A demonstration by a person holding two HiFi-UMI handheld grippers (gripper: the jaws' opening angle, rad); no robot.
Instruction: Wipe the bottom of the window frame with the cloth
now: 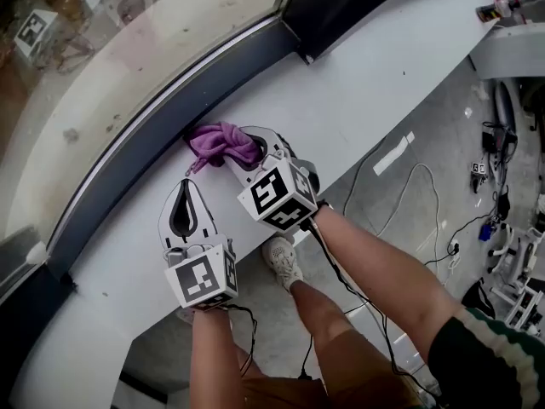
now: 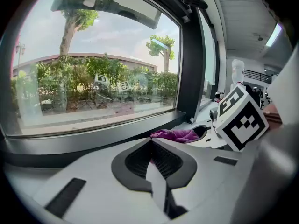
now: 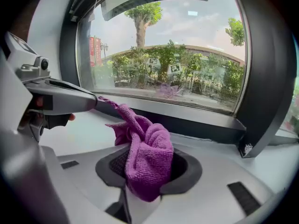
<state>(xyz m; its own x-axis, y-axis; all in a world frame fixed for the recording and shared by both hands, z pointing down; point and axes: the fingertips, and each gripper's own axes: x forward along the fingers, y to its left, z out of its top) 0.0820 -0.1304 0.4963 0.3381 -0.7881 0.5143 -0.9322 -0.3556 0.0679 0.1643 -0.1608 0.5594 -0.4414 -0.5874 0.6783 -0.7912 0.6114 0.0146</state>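
Gripping nothing, left gripper [image 1: 185, 186]: jaws pressed together, over white sill [image 1: 358, 100], near side.
Right gripper [image 1: 249, 152]: pinching bunched purple microfibre cloth [image 1: 218, 141].
Cloth position: against dark grey window frame bottom [image 1: 153, 122], far side.

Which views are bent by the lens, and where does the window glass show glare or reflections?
Head view: daylight is even, but the window glass carries milky glare and reflected square markers. Left gripper view: strong fisheye bends the dark window frame, with black corners. Right gripper view: same bending; the purple microfibre cloth is sharp.
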